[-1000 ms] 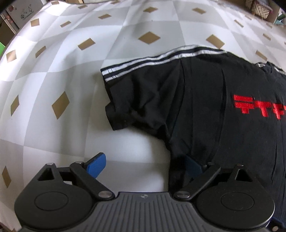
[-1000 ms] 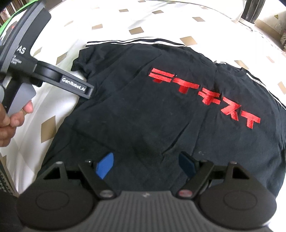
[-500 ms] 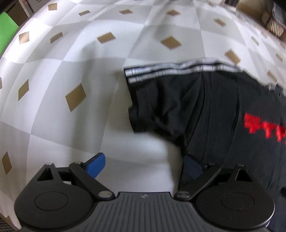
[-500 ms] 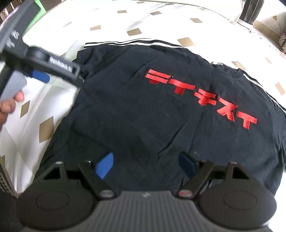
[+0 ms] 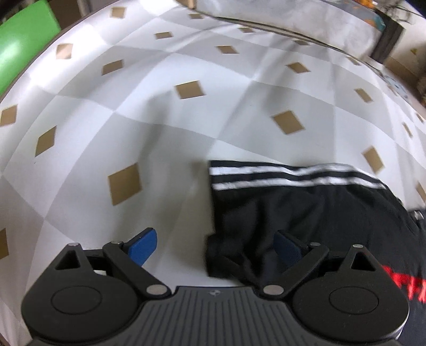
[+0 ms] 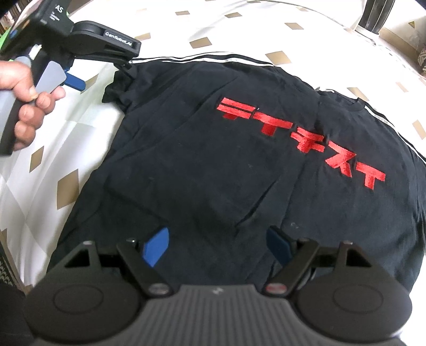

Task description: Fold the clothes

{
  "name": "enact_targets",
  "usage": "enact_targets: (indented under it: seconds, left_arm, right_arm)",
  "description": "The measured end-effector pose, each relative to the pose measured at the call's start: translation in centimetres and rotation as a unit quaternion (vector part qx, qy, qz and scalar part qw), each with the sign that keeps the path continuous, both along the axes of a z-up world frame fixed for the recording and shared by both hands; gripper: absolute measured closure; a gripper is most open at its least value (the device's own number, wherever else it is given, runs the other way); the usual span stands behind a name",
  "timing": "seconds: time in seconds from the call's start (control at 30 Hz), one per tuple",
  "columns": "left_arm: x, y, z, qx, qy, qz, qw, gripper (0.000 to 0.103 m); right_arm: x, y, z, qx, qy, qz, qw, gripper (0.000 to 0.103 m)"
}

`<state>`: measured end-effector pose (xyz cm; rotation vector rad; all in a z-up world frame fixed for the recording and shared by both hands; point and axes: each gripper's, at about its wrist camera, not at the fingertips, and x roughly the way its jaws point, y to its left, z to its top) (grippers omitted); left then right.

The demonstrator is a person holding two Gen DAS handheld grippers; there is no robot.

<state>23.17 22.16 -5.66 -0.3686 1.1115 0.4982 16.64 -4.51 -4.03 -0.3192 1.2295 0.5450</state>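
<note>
A black T-shirt (image 6: pixel 239 165) with red lettering (image 6: pixel 300 138) lies flat, front up, on a white sheet with gold diamonds (image 5: pixel 186 127). Its left sleeve (image 5: pixel 266 213) carries white stripes and is slightly crumpled at the cuff. My left gripper (image 5: pixel 215 247) stands open over that sleeve, with the cuff edge between its blue pads (image 5: pixel 142 247), which do not press on it. In the right wrist view the left gripper (image 6: pixel 102 75) sits at the sleeve, held by a hand (image 6: pixel 24 106). My right gripper (image 6: pixel 217 246) hangs open above the shirt's lower part, holding nothing.
The patterned sheet (image 6: pixel 40 159) spreads out left of and beyond the shirt. A green surface (image 5: pixel 24 40) shows past the sheet's far left edge. A dark upright object (image 6: pixel 372 16) and boxes stand beyond the far right edge.
My left gripper has moved from the shirt's side up to the striped sleeve and rolled, so the sleeve now lies between its fingers. The right gripper has stayed still.
</note>
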Motion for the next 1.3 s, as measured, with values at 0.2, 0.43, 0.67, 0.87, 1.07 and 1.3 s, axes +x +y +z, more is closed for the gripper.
enact_targets:
  seconds: [0.2, 0.43, 0.67, 0.87, 1.07, 1.3]
  left_arm:
    - [-0.3, 1.8, -1.1, -0.023, 0.005, 0.032, 0.9992, 0.008]
    - [-0.4, 1.9, -2.2, -0.013, 0.020, 0.026, 0.9994, 0.007]
    - [0.2, 1.9, -2.2, 0.024, 0.018, 0.030, 0.9991, 0.003]
    - [0.7, 1.6, -2.1, 0.067, 0.022, 0.034, 0.9969, 0.003]
    - [0.4, 1.6, -1.7, 0.057, 0.029, 0.043, 0.9970, 0.004]
    - [0.2, -2.3, -0.8, 0.046, 0.027, -0.007, 0.9986, 0.004]
  right_arm:
    - [-0.1, 0.1, -0.3, -0.004, 0.005, 0.005, 1.000, 0.023]
    - [-0.1, 0.4, -0.6, -0.008, 0.007, 0.008, 1.000, 0.023]
    - [0.0, 0.3, -0.7, -0.010, 0.008, 0.006, 1.000, 0.023]
    - [0.0, 0.0, -1.1, -0.014, 0.011, 0.005, 1.000, 0.023]
    - [-0.2, -0.8, -1.5, -0.016, 0.018, 0.002, 1.000, 0.023]
    - [-0.1, -1.6, -0.8, -0.011, 0.008, -0.005, 1.000, 0.023]
